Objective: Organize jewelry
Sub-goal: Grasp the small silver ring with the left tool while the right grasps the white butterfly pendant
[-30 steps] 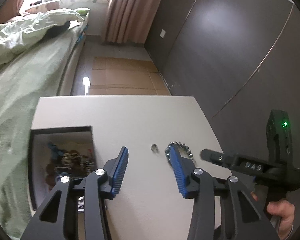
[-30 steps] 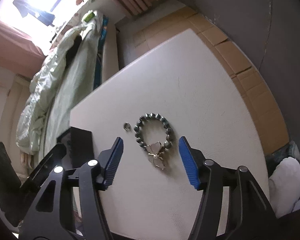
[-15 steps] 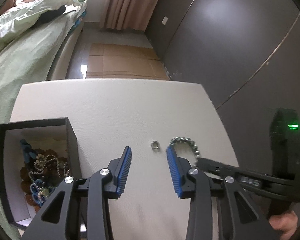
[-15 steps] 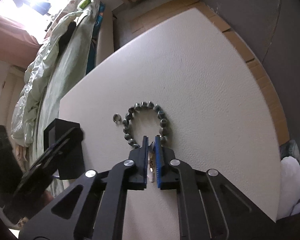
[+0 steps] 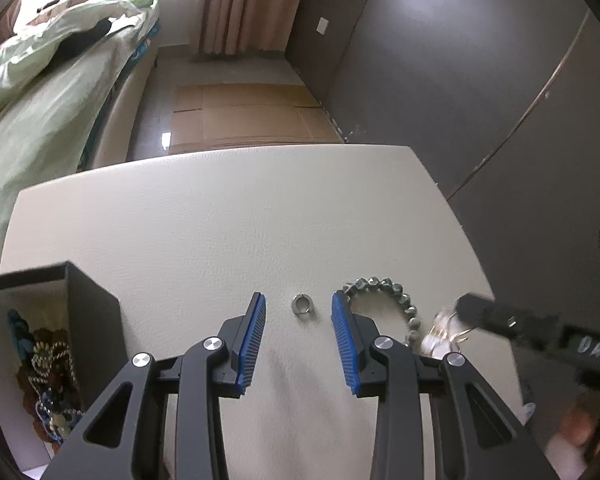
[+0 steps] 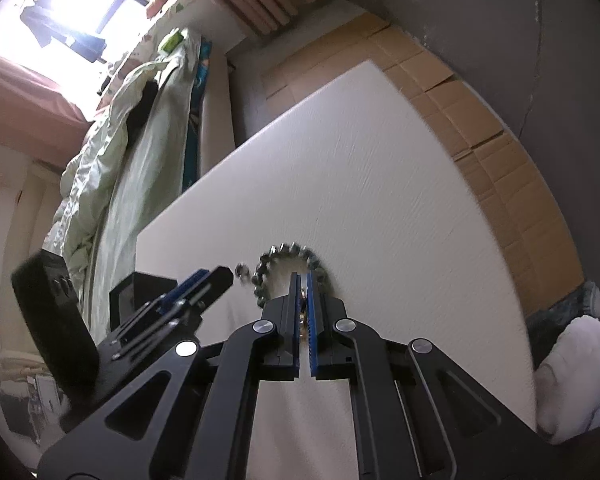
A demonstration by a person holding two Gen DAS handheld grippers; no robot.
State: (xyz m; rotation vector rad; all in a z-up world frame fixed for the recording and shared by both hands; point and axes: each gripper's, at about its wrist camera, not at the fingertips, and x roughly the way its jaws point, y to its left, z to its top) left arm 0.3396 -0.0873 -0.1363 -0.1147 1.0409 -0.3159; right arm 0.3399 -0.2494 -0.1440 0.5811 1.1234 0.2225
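A dark beaded bracelet (image 5: pixel 384 288) lies on the white table (image 5: pixel 220 216), with a small silver ring (image 5: pixel 302 305) to its left. My left gripper (image 5: pixel 299 312) is open, its blue fingers on either side of the ring. My right gripper (image 6: pixel 303 280) is shut on a pale flower brooch (image 5: pixel 440 336), which shows gold-edged between its pads (image 6: pixel 302 308), just near of the bracelet (image 6: pixel 288 256). A black jewelry box (image 5: pixel 40 344) stands open at the left with several necklaces inside.
A bed with green bedding (image 5: pixel 40 92) runs along the left. Cardboard sheets (image 5: pixel 244 116) cover the floor beyond the table. A dark wardrobe wall (image 5: pixel 460 80) stands at the right. The table's right edge (image 6: pixel 500 280) lies close to the bracelet.
My right gripper closed on the flower brooch and now holds it, lifted slightly. My left gripper moved forward and right, bringing the ring between its open fingers.
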